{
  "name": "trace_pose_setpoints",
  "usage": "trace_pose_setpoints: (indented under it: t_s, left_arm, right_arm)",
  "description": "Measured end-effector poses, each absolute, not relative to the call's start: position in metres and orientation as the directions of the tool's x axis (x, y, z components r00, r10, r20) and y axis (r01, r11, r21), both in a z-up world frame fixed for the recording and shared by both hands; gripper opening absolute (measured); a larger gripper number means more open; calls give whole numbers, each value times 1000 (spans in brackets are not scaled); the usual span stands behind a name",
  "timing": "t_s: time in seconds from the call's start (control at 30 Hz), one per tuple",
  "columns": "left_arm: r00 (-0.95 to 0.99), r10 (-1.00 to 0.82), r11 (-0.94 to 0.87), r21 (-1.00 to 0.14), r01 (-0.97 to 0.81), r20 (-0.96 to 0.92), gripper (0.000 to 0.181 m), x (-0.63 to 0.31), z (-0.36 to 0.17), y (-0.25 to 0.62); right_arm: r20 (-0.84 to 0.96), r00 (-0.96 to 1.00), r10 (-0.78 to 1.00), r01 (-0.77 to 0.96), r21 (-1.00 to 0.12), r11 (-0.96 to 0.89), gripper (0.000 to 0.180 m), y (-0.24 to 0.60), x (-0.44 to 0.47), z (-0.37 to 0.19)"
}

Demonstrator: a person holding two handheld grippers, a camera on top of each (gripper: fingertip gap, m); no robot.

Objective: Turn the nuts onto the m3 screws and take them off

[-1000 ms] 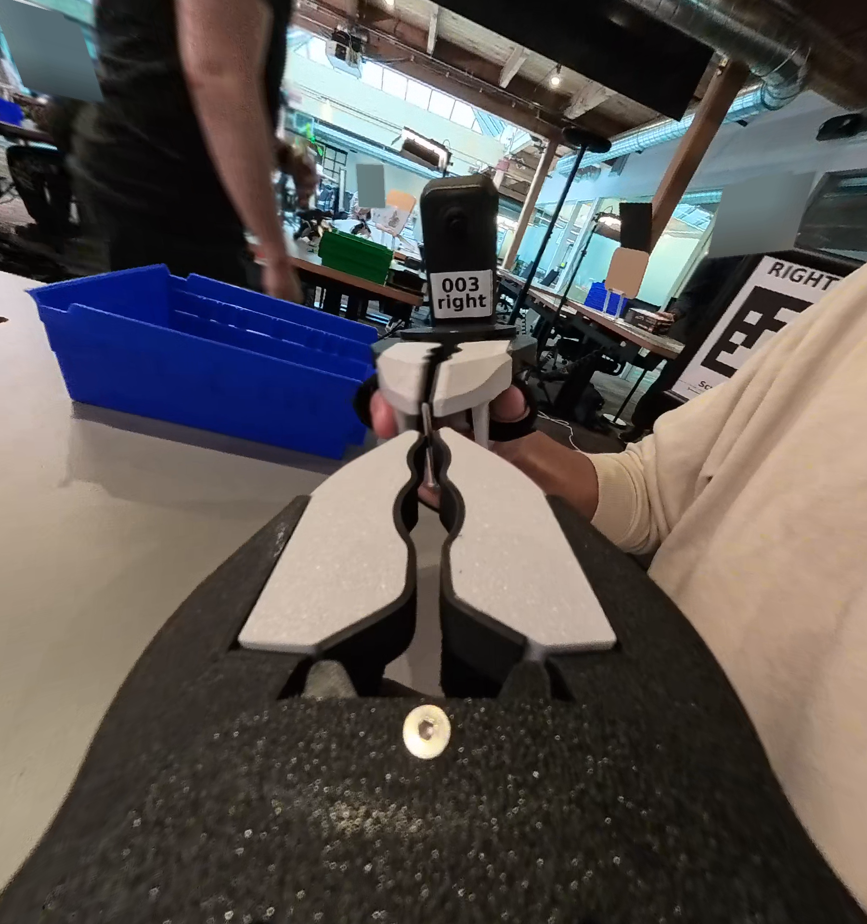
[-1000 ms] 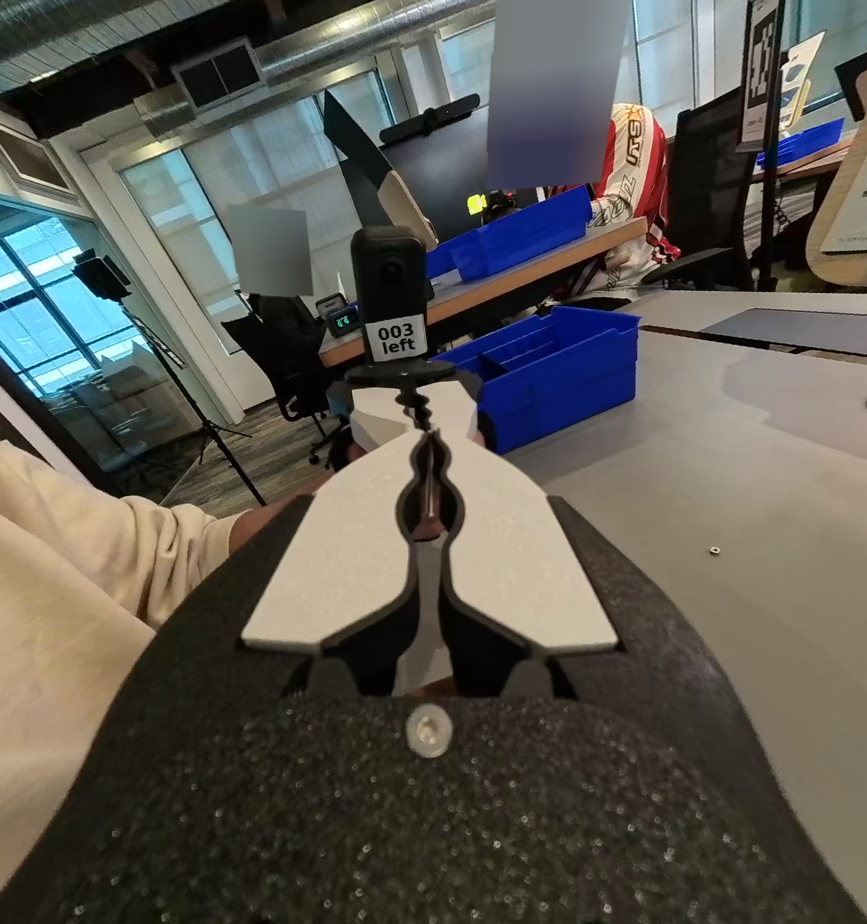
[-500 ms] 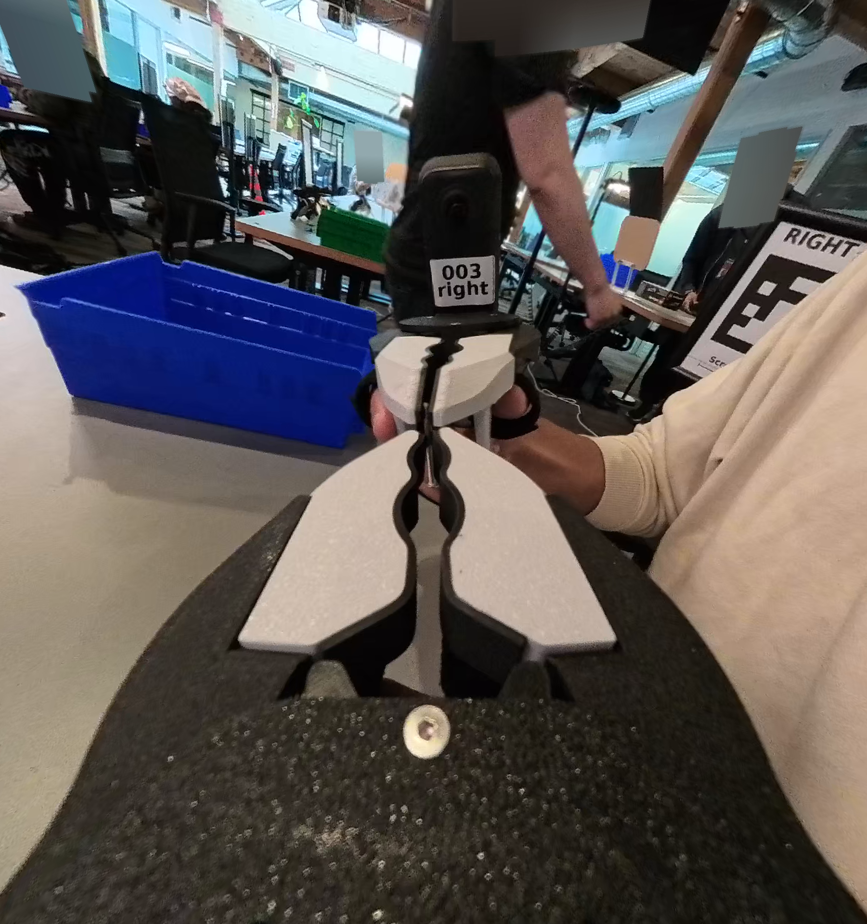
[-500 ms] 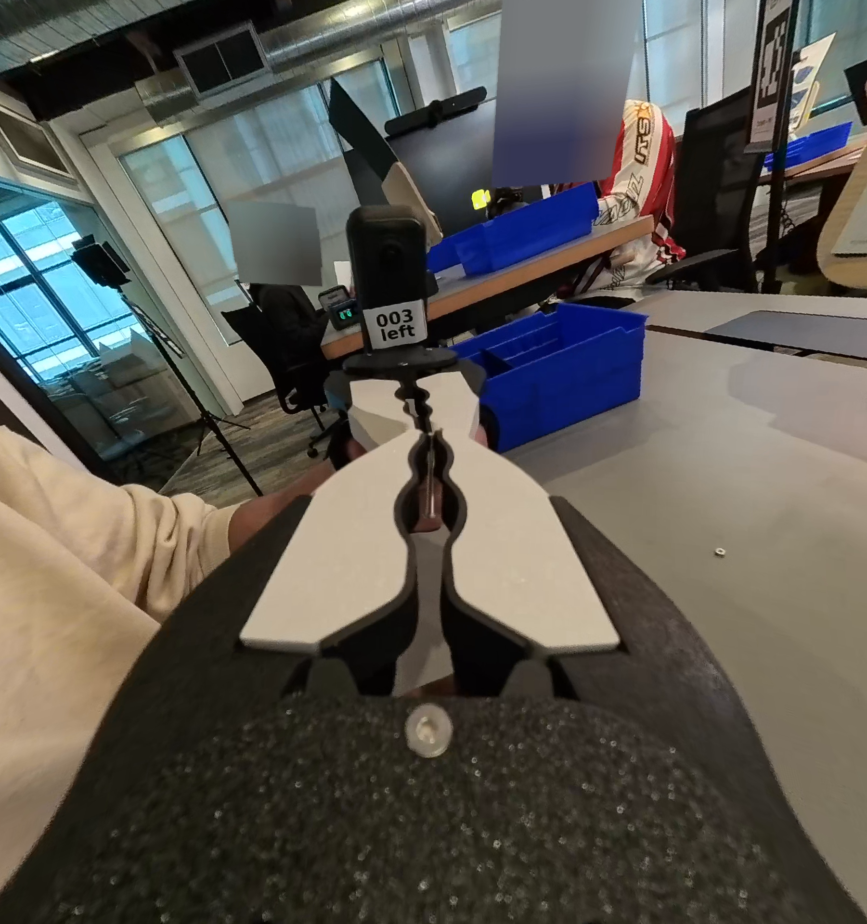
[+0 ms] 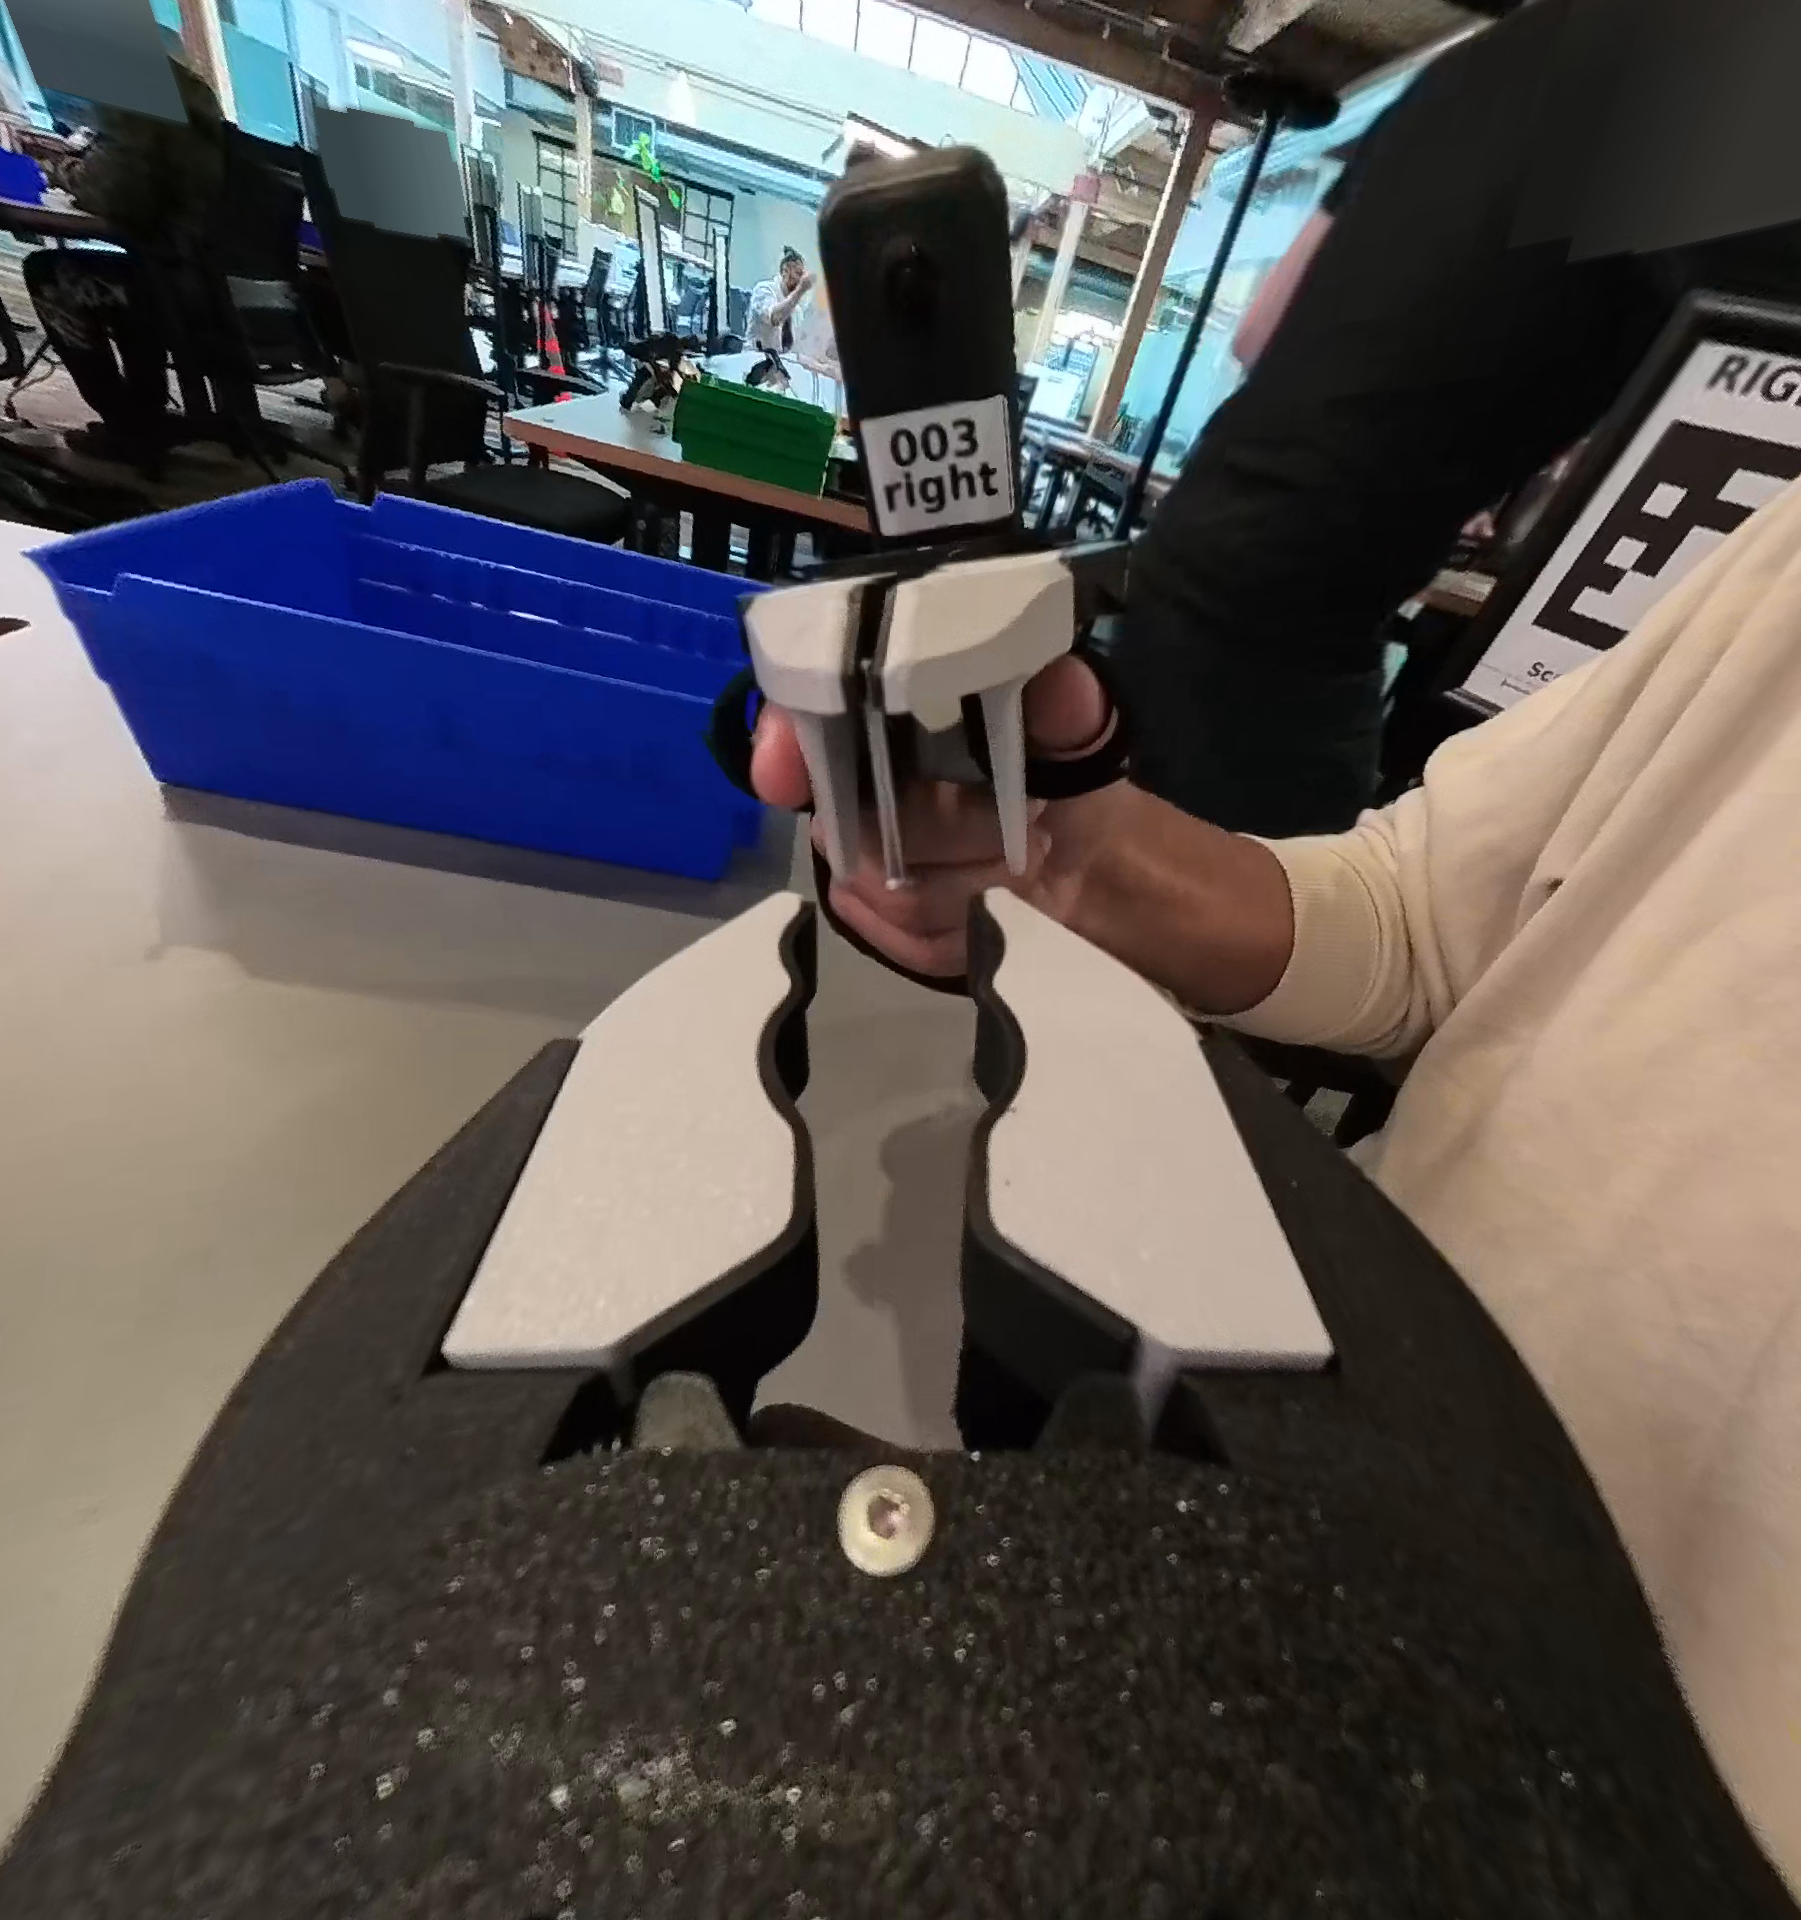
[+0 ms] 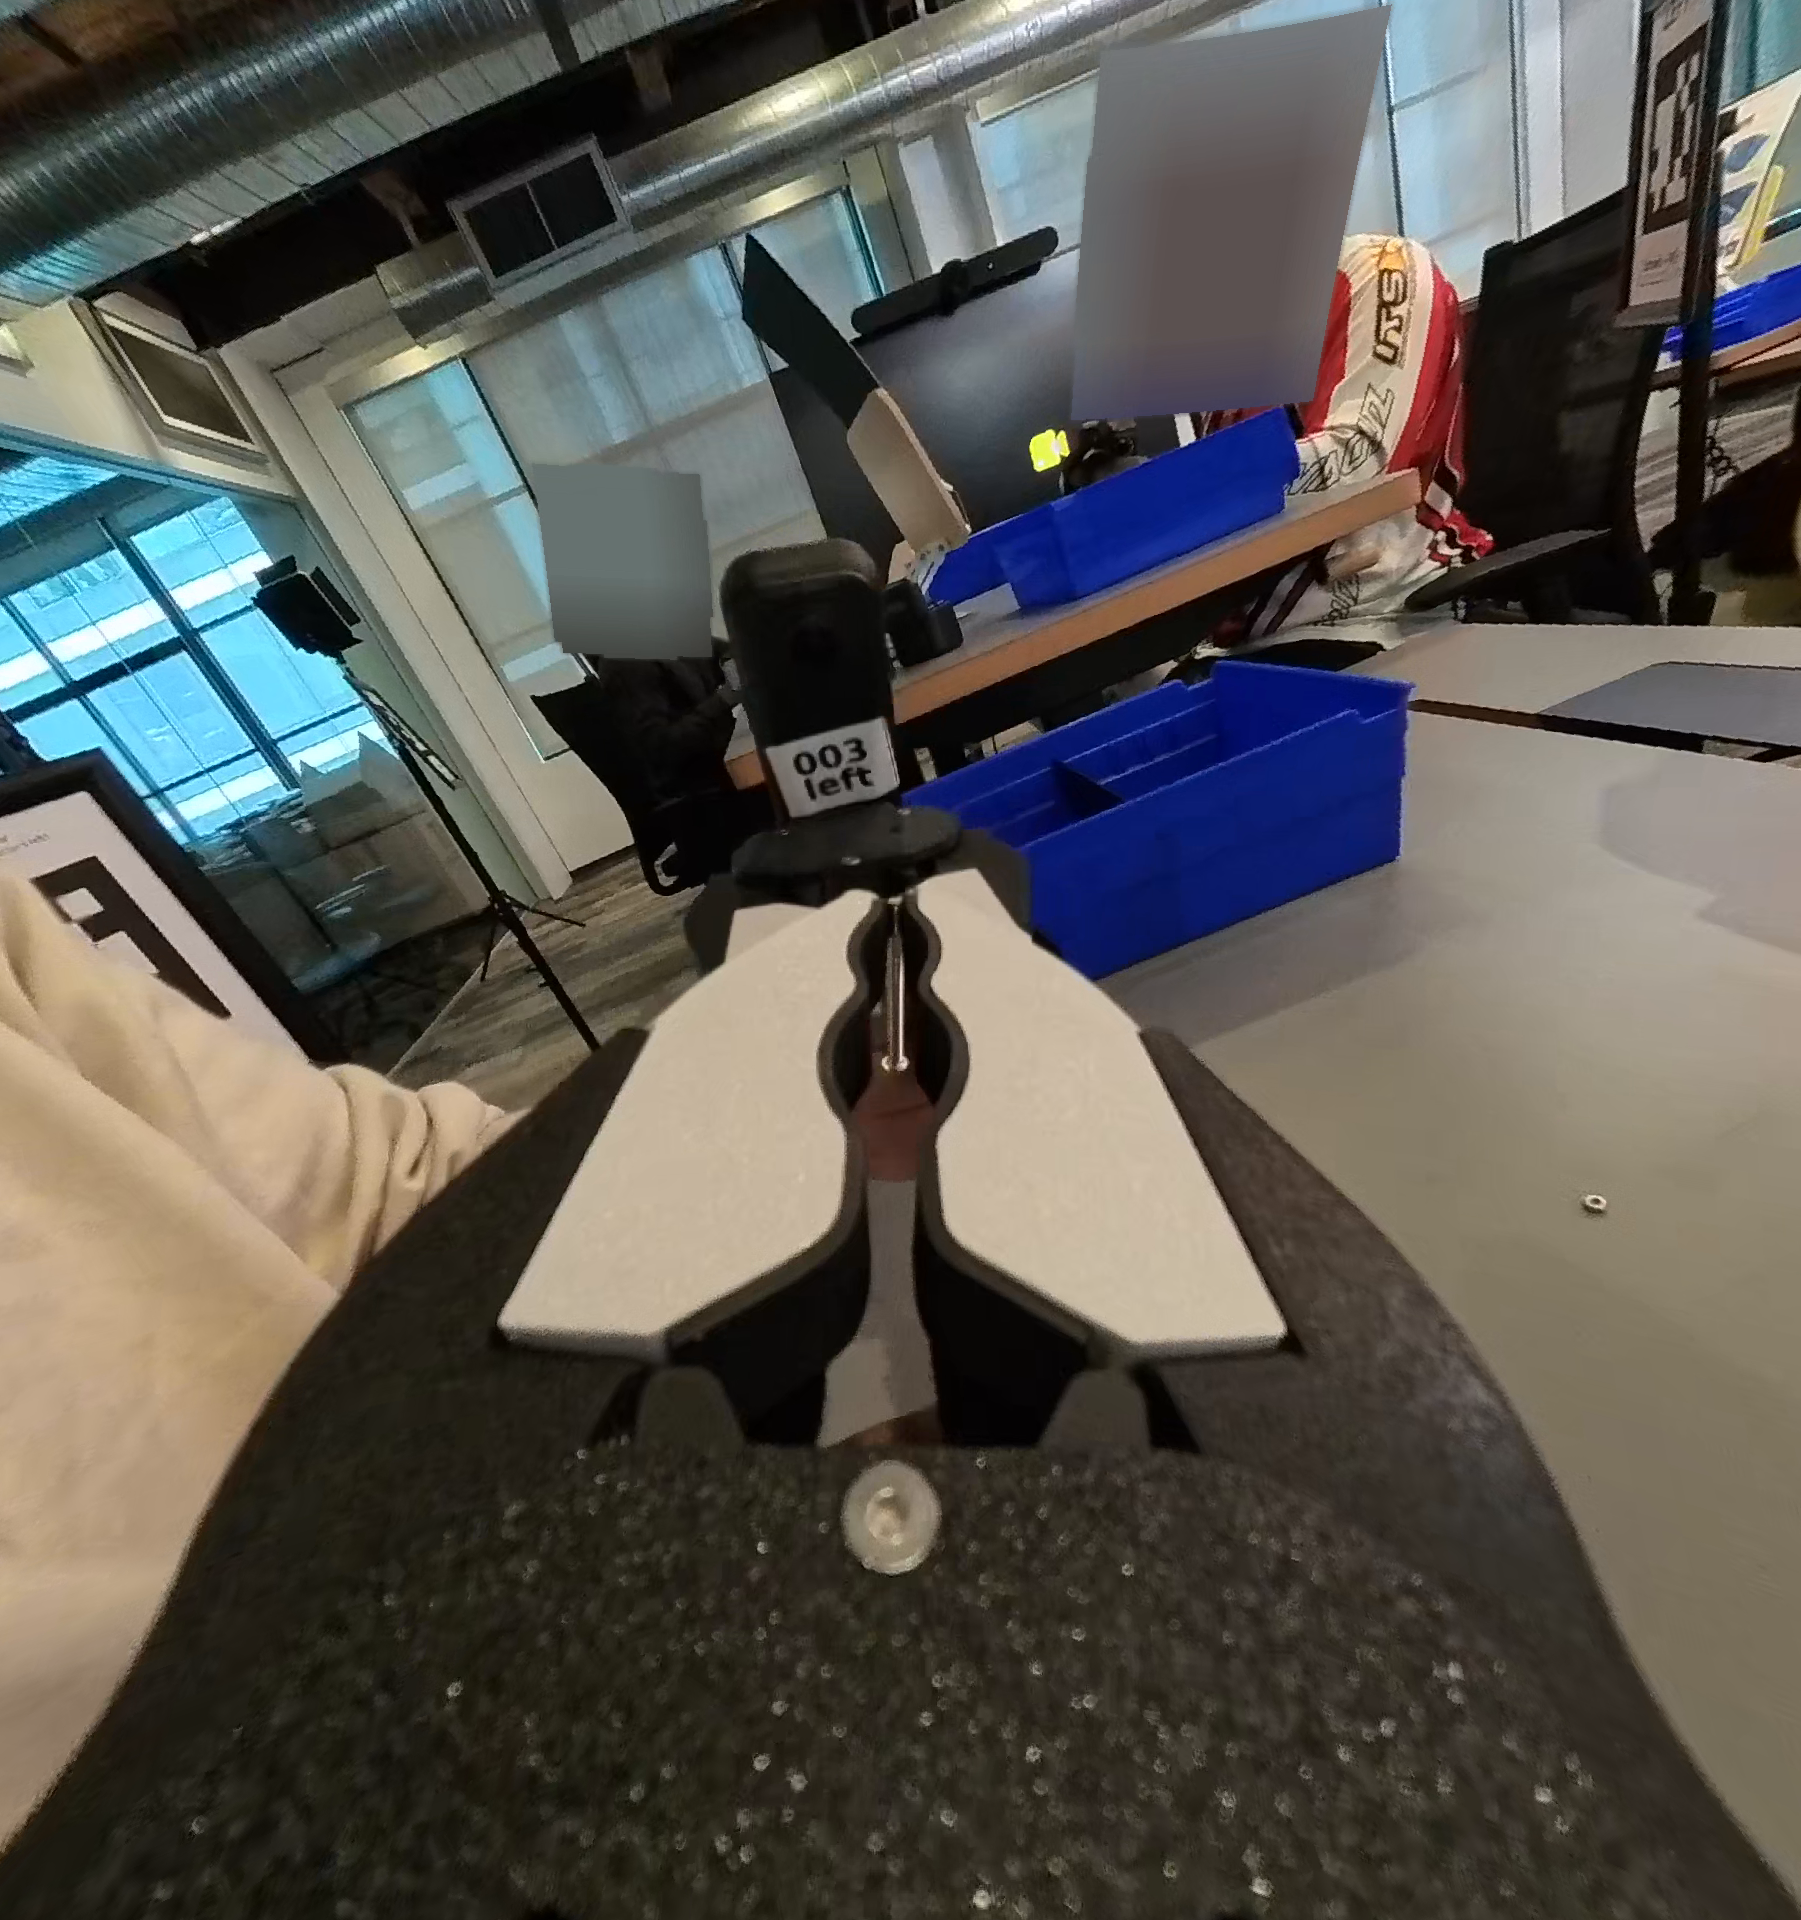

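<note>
— Screw [image 6: 896, 997] first: where was it?

— Pinched in the right fingers [image 6: 750, 1143], which were drawn almost together on its shaft near their tips. It was held up off the desk [image 6: 1498, 987], its free end pointing across at the other tool.

— And the left fingers [image 5: 647, 1164]?

— Spread well apart with nothing between them, sitting just short of that free end.

— Any nut on the thread?

— I couldn't tell; the shaft was too thin to read. One loose nut [image 6: 1592, 1203] lay on the desk, toward its right edge in the right wrist view, well apart from the blue bin [image 6: 1239, 810] at the far edge.

— So which step was it?

— It looked like a gap between turns: screw held ready, left side empty. I'd judge a nut had to be fetched next.

— What would that call for?

— Lowering the left fingers flat over that tiny nut, closing gently so it didn't skid, then lining its hole squarely with the screw's end before any twist.
</note>
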State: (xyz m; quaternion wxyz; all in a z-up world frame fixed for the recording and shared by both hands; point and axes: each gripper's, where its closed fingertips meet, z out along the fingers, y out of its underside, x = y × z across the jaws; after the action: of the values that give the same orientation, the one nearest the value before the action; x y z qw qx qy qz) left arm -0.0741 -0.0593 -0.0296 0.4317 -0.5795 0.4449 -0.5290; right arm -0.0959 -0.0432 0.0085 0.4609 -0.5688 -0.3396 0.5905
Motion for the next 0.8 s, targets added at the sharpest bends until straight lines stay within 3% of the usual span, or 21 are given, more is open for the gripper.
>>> trace_pose_setpoints:
  t_s: [0.27, 0.4, 0.47, 0.5, 0.57, 0.67, 0.8]
  left_arm:
    - [47, -974, -225, -973, -43, 223, 5, -78, -27, -59]
    - [67, -975, -215, -974, -63, 211, 4, -81, -30, -58]
    - [115, -972, -214, -972, -97, 203, 4, -87, -39, -55]
    - [166, -967, -216, -969, -120, 194, 4, -94, -48, -51]
    - [293, -937, -241, -959, -153, 189, 4, -116, -70, -40]
    - [413, -878, -297, -952, -73, 242, 4, -143, -90, -31]
    - [545, -812, -253, -968, -7, 208, 4, -163, -99, -18]
  right_arm:
    - [-328, 97, 940, -102, -943, -318, 2, -45, -105, 2]
    - [-322, 110, 940, -89, -945, -313, 3, -45, -108, 0]
    - [-290, 154, 945, -90, -956, -279, 21, -39, -101, 0]
    - [-282, 179, 942, -77, -959, -273, 22, -34, -96, -2]
    - [-246, 271, 930, 43, -963, -267, 23, -15, -85, -22]
    - [-33, 450, 892, 364, -906, -217, 31, 34, -76, -78]
    - [87, 446, 891, 606, -762, -229, 34, 78, -105, -137]
